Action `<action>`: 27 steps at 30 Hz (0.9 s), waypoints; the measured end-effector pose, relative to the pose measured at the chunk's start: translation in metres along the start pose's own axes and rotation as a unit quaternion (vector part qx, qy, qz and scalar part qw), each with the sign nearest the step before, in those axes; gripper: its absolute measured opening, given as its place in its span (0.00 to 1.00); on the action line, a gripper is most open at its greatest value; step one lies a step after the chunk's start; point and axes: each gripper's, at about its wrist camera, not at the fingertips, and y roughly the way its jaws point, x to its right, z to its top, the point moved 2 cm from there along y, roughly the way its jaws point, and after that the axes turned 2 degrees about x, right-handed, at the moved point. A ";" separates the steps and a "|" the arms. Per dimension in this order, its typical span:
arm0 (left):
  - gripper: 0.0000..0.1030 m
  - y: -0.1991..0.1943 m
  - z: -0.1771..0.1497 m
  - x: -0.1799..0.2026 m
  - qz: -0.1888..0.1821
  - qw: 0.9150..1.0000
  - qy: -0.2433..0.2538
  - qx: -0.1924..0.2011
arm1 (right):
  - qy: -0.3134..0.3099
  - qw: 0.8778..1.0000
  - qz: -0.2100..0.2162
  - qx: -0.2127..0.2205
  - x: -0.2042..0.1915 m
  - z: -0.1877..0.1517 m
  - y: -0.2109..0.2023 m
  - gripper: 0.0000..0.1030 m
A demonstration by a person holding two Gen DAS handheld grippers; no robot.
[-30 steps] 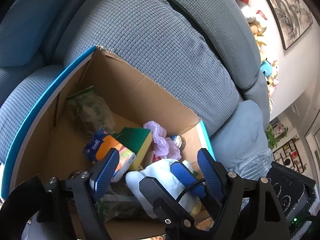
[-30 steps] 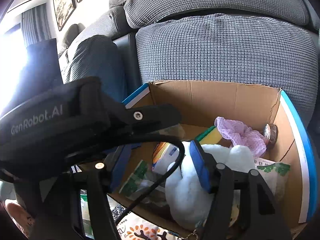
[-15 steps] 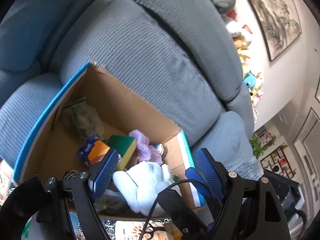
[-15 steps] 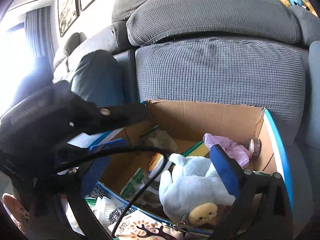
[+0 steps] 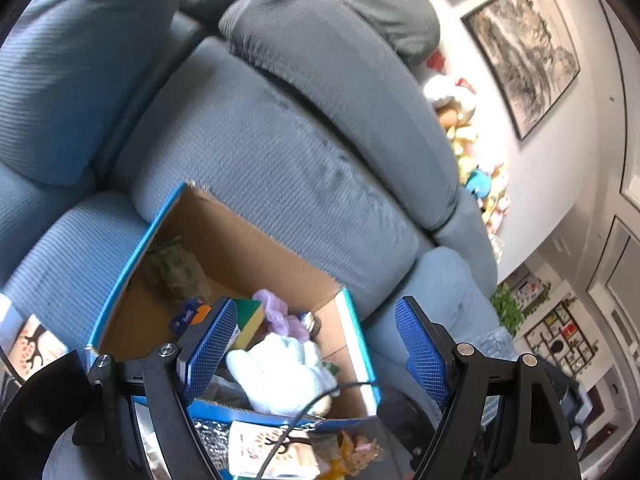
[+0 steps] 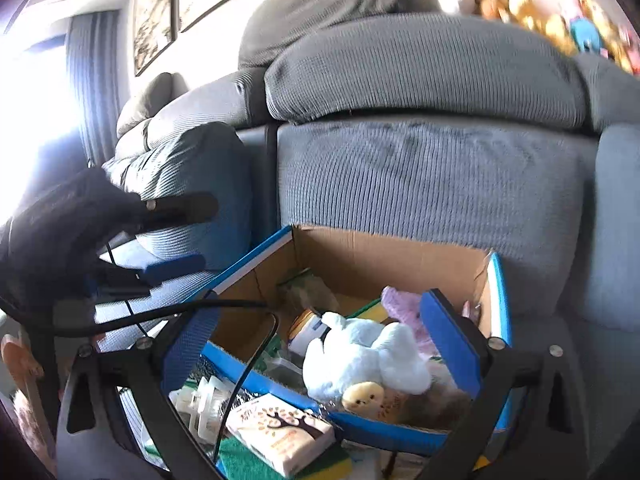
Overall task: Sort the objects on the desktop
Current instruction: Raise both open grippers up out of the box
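A cardboard box (image 6: 384, 248) with blue outer sides (image 5: 120, 288) sits on the sofa seat. A white plush toy (image 6: 368, 360) with a yellow face lies inside it, also seen in the left wrist view (image 5: 280, 376), beside a purple cloth (image 5: 280, 316), a green-yellow sponge (image 5: 250, 316), a tissue pack (image 6: 306, 328) and a green bag (image 5: 172, 272). My right gripper (image 6: 320, 340) hangs open above the box's near edge, touching nothing. My left gripper (image 5: 316, 344) is open and empty too; the right wrist view shows it at the left (image 6: 180, 238).
A tissue pack with a tree print (image 6: 280, 428), a white plastic piece (image 6: 200, 400) and another sponge (image 6: 280, 464) lie in front of the box. Grey sofa cushions (image 6: 420, 180) rise behind it, with soft toys (image 6: 520, 4) on top. Bright window at the left.
The right jaws have spread wide and the white plush now lies free in the box. Both grippers have drawn back and up, so the box looks smaller and lower.
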 end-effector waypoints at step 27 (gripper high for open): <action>0.79 -0.194 -0.069 0.069 -0.061 0.997 -0.053 0.009 | -0.234 0.951 0.008 -0.203 -0.149 -0.046 -0.178 1.00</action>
